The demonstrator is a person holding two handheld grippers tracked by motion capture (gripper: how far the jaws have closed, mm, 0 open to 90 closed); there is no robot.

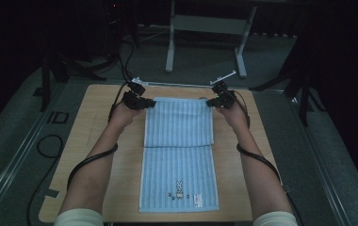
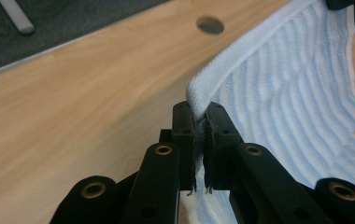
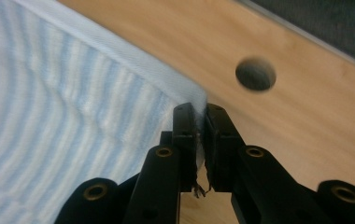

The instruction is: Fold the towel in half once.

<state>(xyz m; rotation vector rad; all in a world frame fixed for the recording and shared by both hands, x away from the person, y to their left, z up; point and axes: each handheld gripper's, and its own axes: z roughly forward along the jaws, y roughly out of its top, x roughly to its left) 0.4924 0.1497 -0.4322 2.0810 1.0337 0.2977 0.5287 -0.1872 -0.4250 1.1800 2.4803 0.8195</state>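
A light blue striped towel (image 1: pixel 179 155) lies lengthwise down the middle of the wooden table (image 1: pixel 97 127); a small printed figure and a label mark its near end. Its far half is raised off the tabletop. My left gripper (image 1: pixel 150 104) is shut on the far left corner of the towel (image 2: pixel 278 88), whose white hem runs out from between the jaws. My right gripper (image 1: pixel 210 102) is shut on the far right corner of the towel (image 3: pixel 73 126), pinched at its hem. Both forearms reach in from the near edge on either side of the towel.
A round hole (image 3: pixel 255 74) in the tabletop sits just beyond the right gripper, and another hole (image 2: pixel 210 24) lies beyond the left one. Past the table's far edge stands a grey metal frame (image 1: pixel 205 28) on dark carpet. Cables (image 1: pixel 87 162) trail along both arms.
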